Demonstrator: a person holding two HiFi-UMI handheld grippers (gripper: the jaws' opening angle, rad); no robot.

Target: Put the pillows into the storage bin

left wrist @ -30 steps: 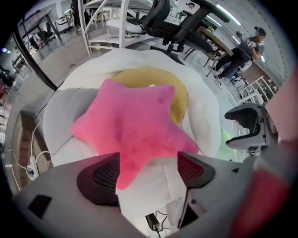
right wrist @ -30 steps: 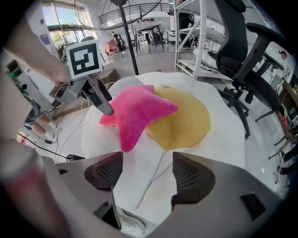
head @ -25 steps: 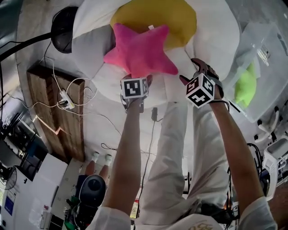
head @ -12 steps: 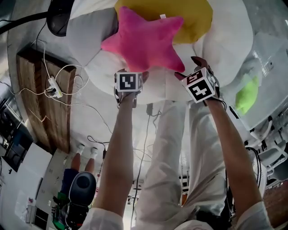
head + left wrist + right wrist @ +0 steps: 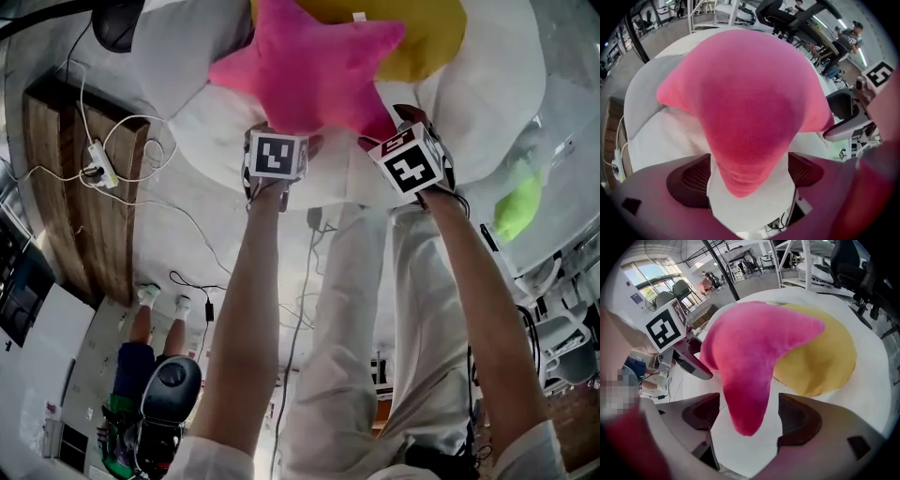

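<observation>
A pink star pillow (image 5: 309,70) lies on a big white cushion (image 5: 487,103), partly over a round yellow pillow (image 5: 422,28). My left gripper (image 5: 277,141) is at the star's near left point. In the left gripper view that point (image 5: 745,140) hangs between the jaws of my left gripper (image 5: 747,176), which have just been opening. My right gripper (image 5: 398,141) is at the star's near right point. That point (image 5: 745,380) sits between the wide jaws of my right gripper (image 5: 750,420) with gaps on both sides; they too have just been opening. The clear storage bin (image 5: 562,159) at right holds a green pillow (image 5: 518,202).
A wooden board (image 5: 66,187) with a power strip (image 5: 94,155) and loose cables lies at left. A black round base (image 5: 117,23) sits at top left. A person's feet (image 5: 150,298) and an office chair (image 5: 173,384) are on the floor below.
Both grippers have closed in on the pink star, which now fills more of the head view. The right gripper, earlier apart from the star, now straddles its near right point.
</observation>
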